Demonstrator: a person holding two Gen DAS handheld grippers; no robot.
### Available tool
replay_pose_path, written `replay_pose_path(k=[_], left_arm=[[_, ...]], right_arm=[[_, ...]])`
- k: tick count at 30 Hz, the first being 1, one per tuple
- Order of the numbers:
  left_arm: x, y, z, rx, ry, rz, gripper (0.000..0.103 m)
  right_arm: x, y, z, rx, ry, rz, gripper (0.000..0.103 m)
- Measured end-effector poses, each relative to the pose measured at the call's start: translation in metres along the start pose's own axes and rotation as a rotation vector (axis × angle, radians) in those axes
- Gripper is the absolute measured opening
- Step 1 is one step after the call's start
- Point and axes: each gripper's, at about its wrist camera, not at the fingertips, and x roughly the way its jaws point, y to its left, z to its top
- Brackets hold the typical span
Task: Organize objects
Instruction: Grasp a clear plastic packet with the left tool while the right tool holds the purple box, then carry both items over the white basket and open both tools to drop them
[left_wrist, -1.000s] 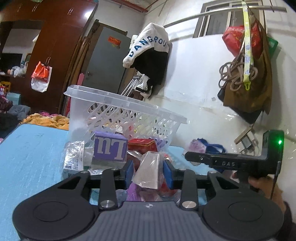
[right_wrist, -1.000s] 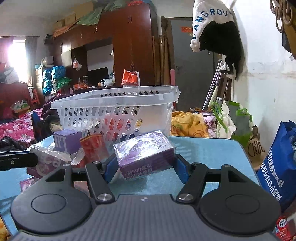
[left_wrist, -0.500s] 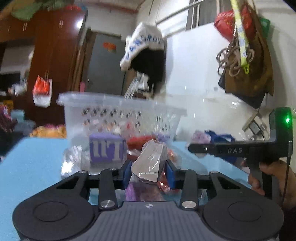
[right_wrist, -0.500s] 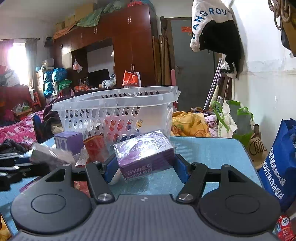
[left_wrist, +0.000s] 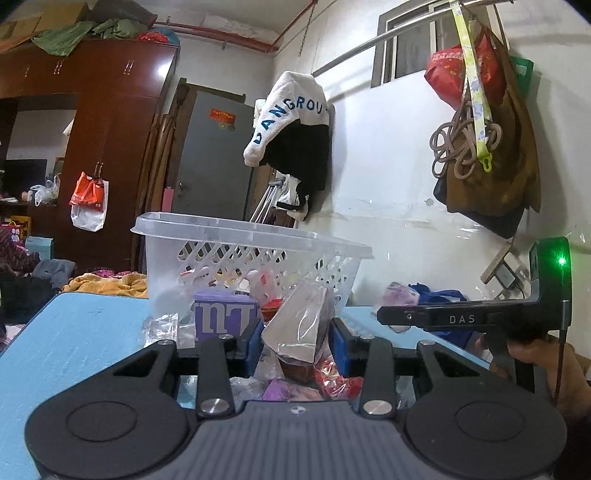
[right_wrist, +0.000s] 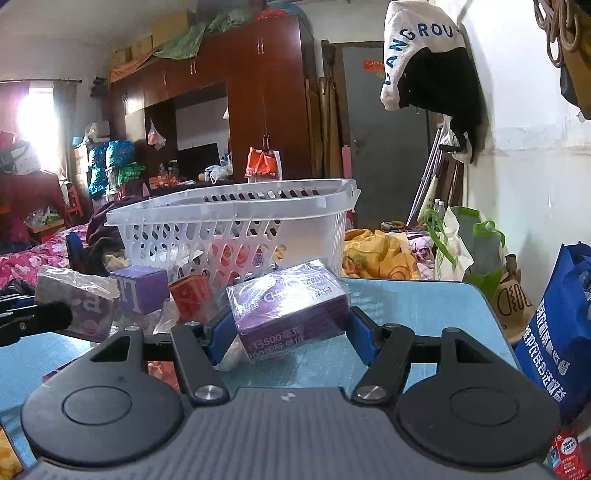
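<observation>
Through my left camera I see my left gripper squeezing a small box wrapped in shiny clear plastic; its blue pads press on both sides, and the box sits tilted and lifted above the heap of packets on the light blue table. Right behind it stands the white plastic basket with holes in its walls, and a purple cube with white letters sits between the heap and the basket. The other tool, with a green light, pokes in from the right. Through my right camera I see my right gripper clamped around a purple box in clear wrap, also tilted, near the front of the basket. A small red box stands close by on the left. I think the next job is to drop both boxes into the basket. To do it well, I should lift each box higher than the basket rim first, then move over the opening, and only then let go. The wrap looks slippery, so I would keep my squeeze firm and go slowly, one hand at a time, so the tools do not bump.
</observation>
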Motion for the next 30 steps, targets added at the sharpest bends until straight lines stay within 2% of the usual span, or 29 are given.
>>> replay_pose_path(k=[5,13,16,20,24,27,30], left_arm=[[-0.002,0.004,-0.002,-0.027,0.003,-0.046,0.042],[-0.007,0.002,-0.003,-0.012,-0.019,-0.055,0.043],[-0.013,0.002,0.004,-0.016,-0.059,-0.049,0.042],[-0.006,0.007,0.040,-0.048,-0.102,-0.064,0.042],[0.023,0.021,0.095,-0.143,-0.077,-0.069,0.042],[0.052,0.027,0.123,-0.160,-0.042,-0.025,0.043],[0.083,0.029,0.133,-0.140,0.002,0.034,0.043]], right_arm=[[-0.007,0.001,-0.001,-0.008,-0.043,0.000,0.067],[-0.020,0.005,-0.001,-0.027,-0.128,-0.005,0.067],[-0.035,0.010,0.003,-0.016,-0.175,0.019,0.067],[-0.037,0.031,0.036,-0.088,-0.220,0.016,0.067],[-0.012,0.045,0.083,-0.160,-0.204,0.028,0.068],[0.016,0.048,0.106,-0.211,-0.175,0.001,0.068],[0.048,0.048,0.121,-0.207,-0.120,-0.018,0.068]])
